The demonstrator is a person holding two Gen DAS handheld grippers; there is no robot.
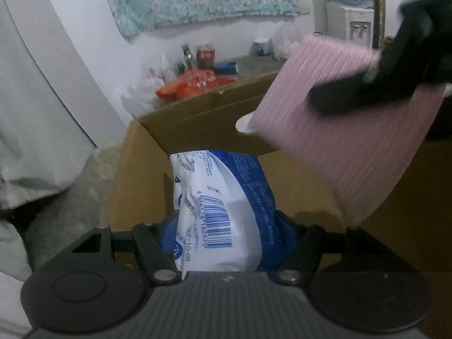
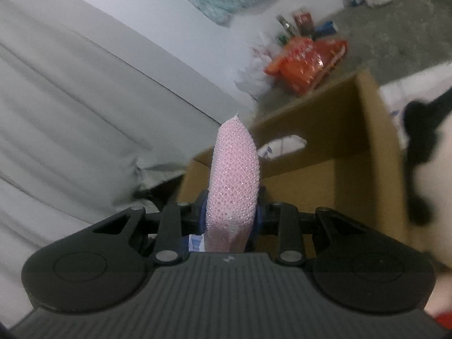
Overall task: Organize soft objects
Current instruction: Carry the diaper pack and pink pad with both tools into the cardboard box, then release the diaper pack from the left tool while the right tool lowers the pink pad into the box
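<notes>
My left gripper is shut on a blue and white soft pack with a barcode and holds it over an open cardboard box. My right gripper is shut on a pink sponge pad, seen edge-on. In the left wrist view the same pink pad hangs at the upper right over the box, with the right gripper above it. In the right wrist view the box stands ahead, and a white pack shows through its handle slot.
A black and white plush toy sits at the right edge. An orange snack bag, bottles and plastic bags lie on the grey floor behind the box. A grey-white sheet covers furniture on the left. A water dispenser stands at the back wall.
</notes>
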